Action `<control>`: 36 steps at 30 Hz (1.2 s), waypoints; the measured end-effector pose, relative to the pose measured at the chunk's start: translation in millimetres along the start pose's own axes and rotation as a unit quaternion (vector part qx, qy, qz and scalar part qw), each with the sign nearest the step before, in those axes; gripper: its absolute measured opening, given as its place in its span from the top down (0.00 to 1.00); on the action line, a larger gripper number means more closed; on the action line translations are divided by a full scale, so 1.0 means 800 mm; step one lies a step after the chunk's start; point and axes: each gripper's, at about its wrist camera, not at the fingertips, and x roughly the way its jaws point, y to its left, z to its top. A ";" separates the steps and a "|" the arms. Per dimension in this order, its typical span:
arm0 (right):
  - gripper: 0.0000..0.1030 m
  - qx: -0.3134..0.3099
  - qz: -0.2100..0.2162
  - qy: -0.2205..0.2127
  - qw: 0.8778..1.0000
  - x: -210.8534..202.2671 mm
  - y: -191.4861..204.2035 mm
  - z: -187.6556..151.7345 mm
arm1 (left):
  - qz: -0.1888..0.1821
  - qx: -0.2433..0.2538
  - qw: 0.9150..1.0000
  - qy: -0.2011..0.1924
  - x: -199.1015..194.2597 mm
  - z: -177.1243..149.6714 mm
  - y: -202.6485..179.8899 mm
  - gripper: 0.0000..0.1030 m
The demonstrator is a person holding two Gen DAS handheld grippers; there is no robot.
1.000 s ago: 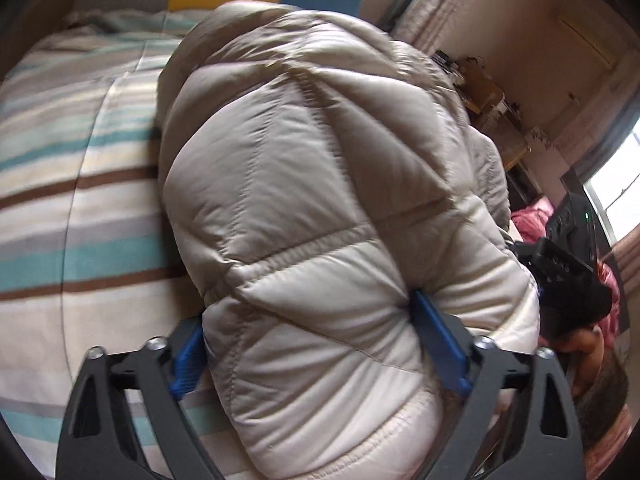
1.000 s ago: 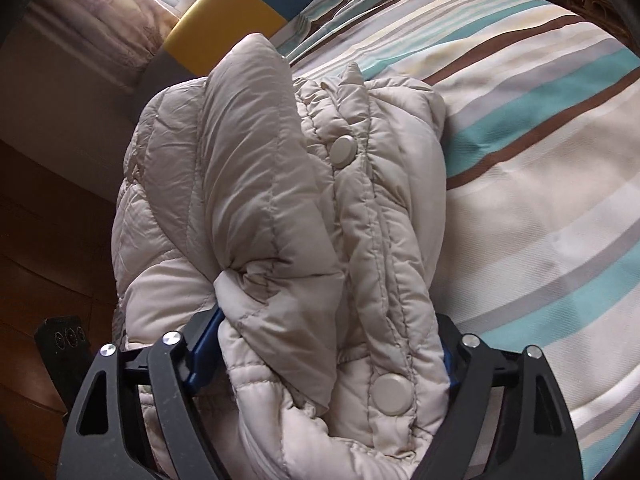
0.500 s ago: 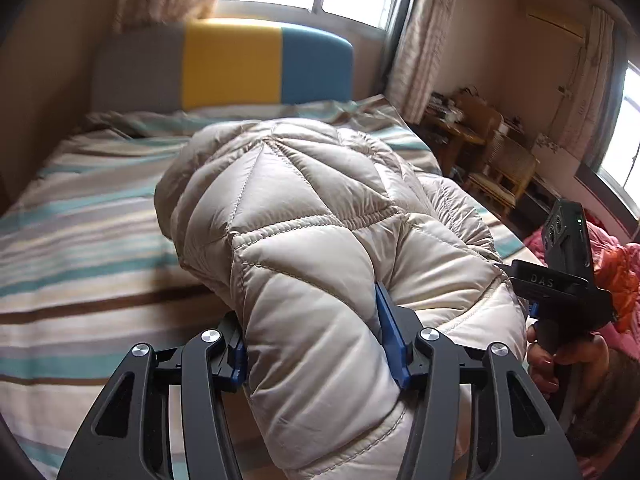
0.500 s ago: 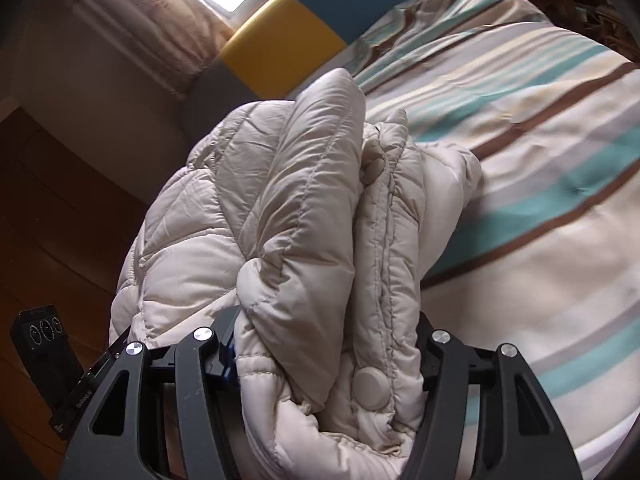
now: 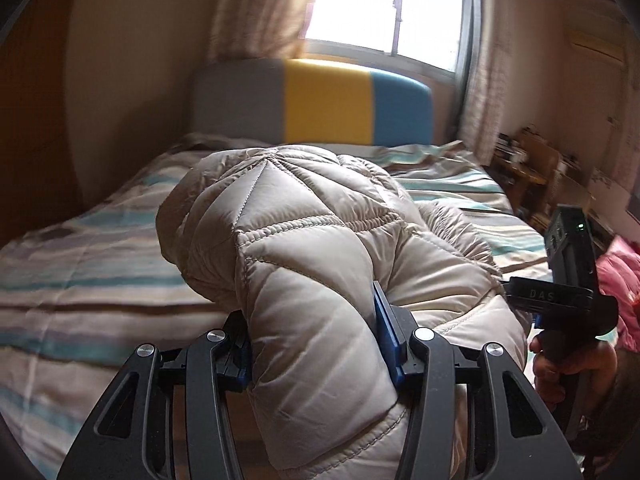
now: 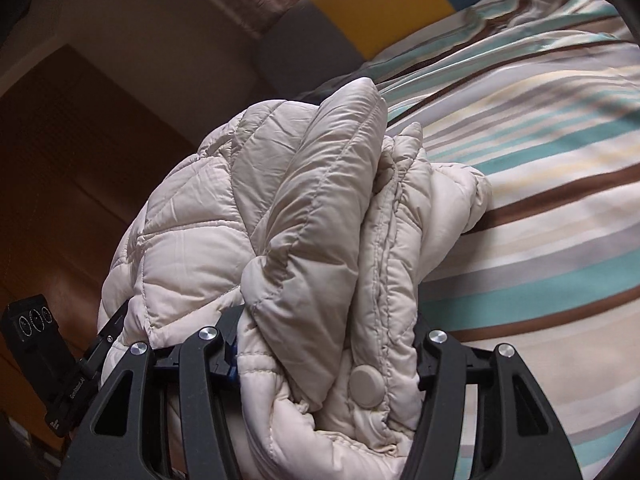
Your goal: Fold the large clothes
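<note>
Beige quilted jacket [image 5: 304, 264] in both tongs, over striped bed [image 5: 80, 280].

L hand-held gripper [image 5: 316, 344] & R hand-held gripper [image 6: 324, 344] both clamped tight on fabric.

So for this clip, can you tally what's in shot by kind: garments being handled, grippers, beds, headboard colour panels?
Beige quilted puffer jacket: 1
Grippers clamped on it: 2, left gripper and right gripper
Bed with striped cover: 1
Headboard colour panels: 3, grey, yellow, blue
Total: 7
</note>
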 end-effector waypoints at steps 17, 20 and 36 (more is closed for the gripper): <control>0.39 -0.152 -0.144 -0.002 0.978 0.046 0.093 -0.082 | 0.073 -0.100 0.991 0.043 -0.026 -0.097 0.091 0.29; 0.38 -0.137 -0.158 -0.009 0.978 0.048 0.085 -0.092 | 0.076 -0.089 0.992 0.047 -0.028 -0.103 0.087 0.26; 0.27 -0.109 -0.175 -0.043 0.978 -0.004 0.118 -0.109 | 0.082 -0.180 0.979 0.040 -0.061 -0.098 0.117 0.08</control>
